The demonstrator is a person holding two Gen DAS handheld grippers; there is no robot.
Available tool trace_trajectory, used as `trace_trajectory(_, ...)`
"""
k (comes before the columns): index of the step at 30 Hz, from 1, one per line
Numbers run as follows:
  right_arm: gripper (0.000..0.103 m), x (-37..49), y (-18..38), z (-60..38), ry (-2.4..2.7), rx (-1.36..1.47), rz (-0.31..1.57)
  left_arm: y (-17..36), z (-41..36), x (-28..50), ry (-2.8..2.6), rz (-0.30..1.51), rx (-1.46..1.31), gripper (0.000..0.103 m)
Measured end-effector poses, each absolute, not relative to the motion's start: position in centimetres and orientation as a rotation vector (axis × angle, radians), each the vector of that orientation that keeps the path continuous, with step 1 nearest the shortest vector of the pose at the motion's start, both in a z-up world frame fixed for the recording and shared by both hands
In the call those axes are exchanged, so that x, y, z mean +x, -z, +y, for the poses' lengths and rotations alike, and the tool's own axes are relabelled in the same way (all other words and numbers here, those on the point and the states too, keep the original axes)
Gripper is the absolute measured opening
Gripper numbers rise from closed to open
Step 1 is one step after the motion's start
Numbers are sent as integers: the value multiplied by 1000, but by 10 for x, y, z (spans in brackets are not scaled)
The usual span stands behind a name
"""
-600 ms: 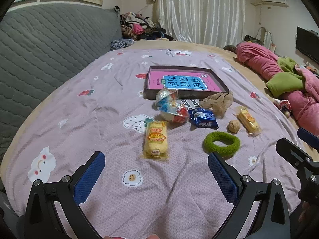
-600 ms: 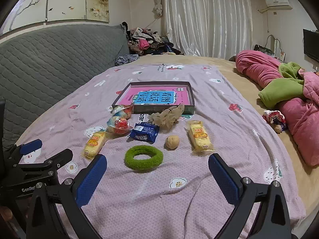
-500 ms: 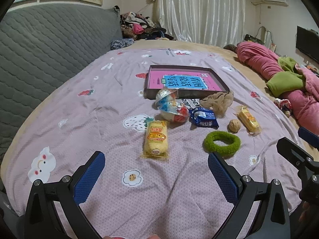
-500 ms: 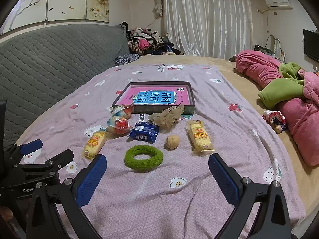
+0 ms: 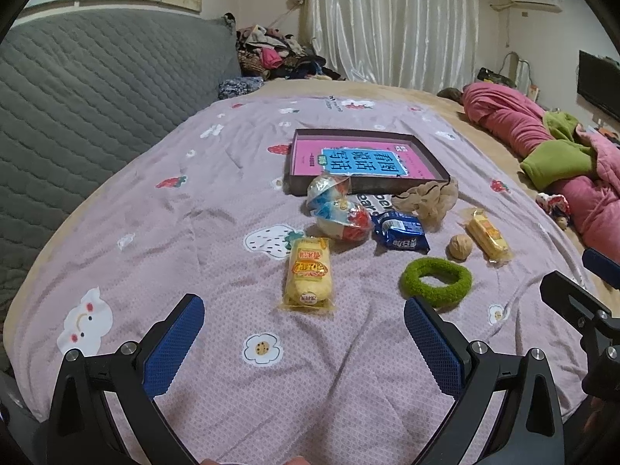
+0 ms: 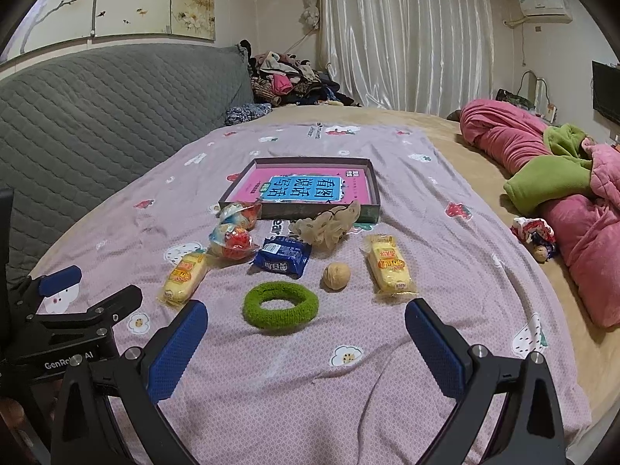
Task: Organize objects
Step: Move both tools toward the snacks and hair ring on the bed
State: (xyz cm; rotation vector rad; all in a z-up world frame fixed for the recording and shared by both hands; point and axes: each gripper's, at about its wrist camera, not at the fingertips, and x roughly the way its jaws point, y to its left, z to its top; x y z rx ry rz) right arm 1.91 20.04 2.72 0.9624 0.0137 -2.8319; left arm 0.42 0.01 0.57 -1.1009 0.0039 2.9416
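Bedroom, lilac printed sheet on the bed; landmark = box tray w/ pink book.

L wrist view: left gripper jaws wide, empty. Yellow snack pack lies straight ahead, on my side of the tray, long axis along my fingers. Green ring right of it.

R wrist view: right gripper also gaping, nothing held. Ring dead ahead here, so I judge R nearer it. Only this view shows the walnut and second pack clear of each other.

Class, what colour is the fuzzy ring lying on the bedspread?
Green. The fuzzy ring shows best in the right wrist view, lying near the walnut.
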Motion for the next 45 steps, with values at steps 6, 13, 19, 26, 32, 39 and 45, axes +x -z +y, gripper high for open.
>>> trace_trajectory(6, 103, 21, -31, 203, 2834, 949, -19, -10, 1, 6, -2934, 19, -1080, 103)
trace_trajectory(13, 103, 22, -34, 204, 2844, 940, -35, -11, 4, 8, -2947, 48, -1082, 103)
trace_trajectory(19, 103, 23, -37, 202, 2828, 924, -52, -13, -1, 7, -2952, 21, -1081, 103)
trace_trajectory(26, 103, 20, -41, 198, 2817, 912, -61, -15, -8, 4, -2943, -19, -1076, 103)
trace_trajectory(32, 103, 15, -46, 195, 2811, 898, -58, -17, -8, 2, -2957, 15, -1048, 103)
trace_trajectory(39, 103, 1, -43, 187, 2796, 918, -36, -20, -16, -19, -2949, 21, -1056, 103)
trace_trajectory(45, 103, -12, -23, 174, 2784, 978, 26, 2, -18, -44, -2907, 57, -1149, 103)
